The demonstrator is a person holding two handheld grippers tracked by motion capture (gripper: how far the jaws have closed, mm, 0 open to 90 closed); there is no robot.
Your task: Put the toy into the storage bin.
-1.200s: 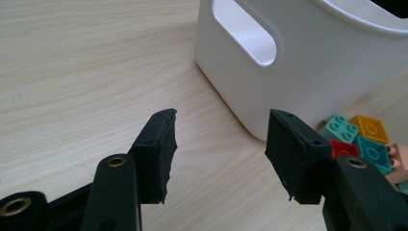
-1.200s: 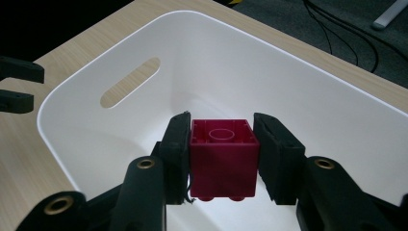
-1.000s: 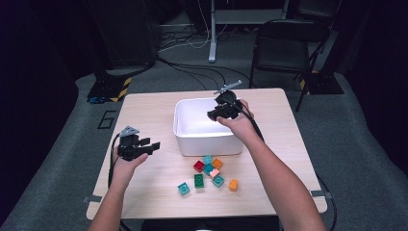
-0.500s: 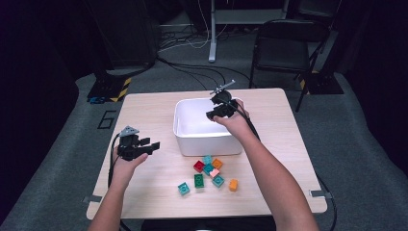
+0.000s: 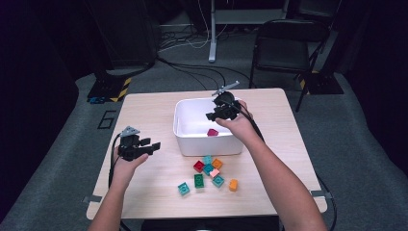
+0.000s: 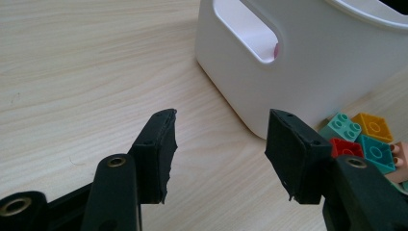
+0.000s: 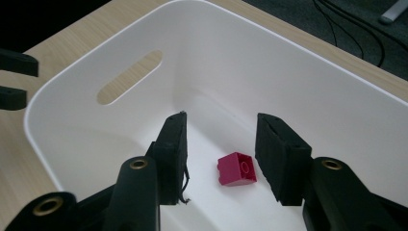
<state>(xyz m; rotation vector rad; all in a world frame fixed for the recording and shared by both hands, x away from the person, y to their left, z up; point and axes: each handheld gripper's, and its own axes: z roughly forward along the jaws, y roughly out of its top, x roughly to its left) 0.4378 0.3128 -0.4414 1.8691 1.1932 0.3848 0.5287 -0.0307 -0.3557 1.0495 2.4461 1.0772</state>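
The right hand-held gripper [image 7: 221, 159] hangs over the white bin [image 7: 308, 82]. Its jaws have just been opening, and the red block [image 7: 236, 169] lies free on the bin floor below them.

black two-jaw left claw [image 5: 155, 144], brass-ringed screws, grey three-cornered plate, trailing black cable, bare forearms

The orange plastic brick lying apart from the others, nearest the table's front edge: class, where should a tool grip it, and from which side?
Grip the orange plastic brick across its two flat side walls, coming straight down from above. It lies apart from the other bricks, so both sides are free.
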